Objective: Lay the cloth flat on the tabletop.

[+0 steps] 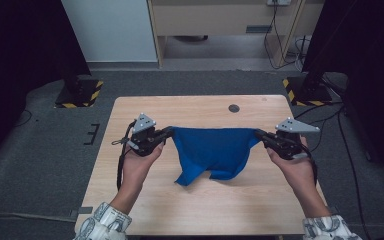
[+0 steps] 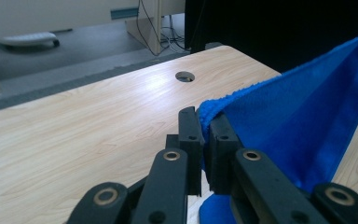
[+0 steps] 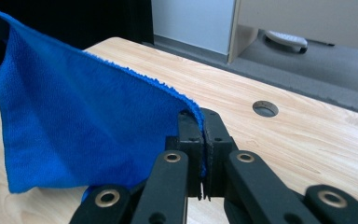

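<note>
Above the middle of the light wooden table [image 1: 130, 200], I have the blue microfibre cloth [image 1: 212, 150] strung level between my hands: left gripper [image 1: 169, 132] pinching one top corner, right gripper [image 1: 258, 134] pinching the other, both pressed tight. The taut edge runs side to side; lower hem brushes the tabletop, I judge.

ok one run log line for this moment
left gripper: shut on blue cloth | right gripper: shut on blue cloth | cloth: stretched between, above table

Lab: taped stands [image 1: 80, 92], cables [image 1: 275, 35]
</note>
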Action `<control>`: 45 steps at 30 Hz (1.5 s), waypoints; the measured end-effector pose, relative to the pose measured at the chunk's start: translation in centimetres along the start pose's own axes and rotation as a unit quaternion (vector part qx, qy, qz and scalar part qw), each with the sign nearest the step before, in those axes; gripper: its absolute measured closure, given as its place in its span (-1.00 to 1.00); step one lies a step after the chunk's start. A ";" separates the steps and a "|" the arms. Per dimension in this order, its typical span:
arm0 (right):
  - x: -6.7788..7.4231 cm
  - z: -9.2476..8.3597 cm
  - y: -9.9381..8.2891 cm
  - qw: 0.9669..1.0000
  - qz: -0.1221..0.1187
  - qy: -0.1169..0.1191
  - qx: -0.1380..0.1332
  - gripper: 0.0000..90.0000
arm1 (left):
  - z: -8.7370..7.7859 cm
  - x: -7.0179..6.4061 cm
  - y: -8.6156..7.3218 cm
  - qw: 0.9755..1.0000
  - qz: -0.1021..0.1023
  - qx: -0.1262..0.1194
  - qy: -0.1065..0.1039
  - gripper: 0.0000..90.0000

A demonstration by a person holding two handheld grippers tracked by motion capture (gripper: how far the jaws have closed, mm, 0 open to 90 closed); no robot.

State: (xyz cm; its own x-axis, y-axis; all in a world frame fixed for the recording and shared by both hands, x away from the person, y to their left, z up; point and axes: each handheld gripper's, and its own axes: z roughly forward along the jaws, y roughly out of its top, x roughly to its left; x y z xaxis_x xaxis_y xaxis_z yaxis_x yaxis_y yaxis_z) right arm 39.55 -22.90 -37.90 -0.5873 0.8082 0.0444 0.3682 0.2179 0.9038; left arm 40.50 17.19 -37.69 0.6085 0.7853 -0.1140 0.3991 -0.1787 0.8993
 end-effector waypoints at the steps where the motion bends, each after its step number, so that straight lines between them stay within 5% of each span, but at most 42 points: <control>1: -0.3 0.4 0.0 1.000 0.001 -0.003 0.001 0.96 | 0.4 0.2 0.0 1.000 -0.002 0.002 0.000 0.91; 20: -3.7 9.1 -2.2 0.998 0.021 -0.021 0.059 0.96 | 7.8 5.3 -1.9 0.997 -0.032 0.062 0.038 0.89; 28: -5.0 12.4 -3.3 0.995 0.040 -0.029 0.090 0.96 | 10.7 6.9 -3.2 0.994 -0.040 0.090 0.049 0.88; 32: -5.6 14.8 -4.4 0.990 0.069 -0.037 0.114 0.96 | 12.4 7.6 -4.4 0.991 -0.052 0.107 0.056 0.85; 34: -5.8 15.8 -4.7 0.988 0.074 -0.043 0.125 0.91 | 13.0 7.7 -4.8 0.990 -0.057 0.112 0.057 0.74; 39: -5.6 17.4 -4.9 0.985 0.072 -0.057 0.144 0.36 | 13.9 8.1 -5.4 0.988 -0.064 0.121 0.073 0.06; 45: -5.3 17.2 -4.3 0.986 0.064 -0.071 0.135 -0.13 | 13.5 8.6 -5.3 0.989 -0.069 0.105 0.073 -0.34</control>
State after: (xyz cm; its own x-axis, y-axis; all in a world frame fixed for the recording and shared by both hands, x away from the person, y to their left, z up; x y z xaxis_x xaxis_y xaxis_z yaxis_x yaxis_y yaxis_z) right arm 53.47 -18.74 -49.36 -0.4233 0.9030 0.0732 0.6225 0.2312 0.7477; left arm 52.82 16.87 -49.11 0.4385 0.8856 -0.1531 0.6142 -0.1709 0.7704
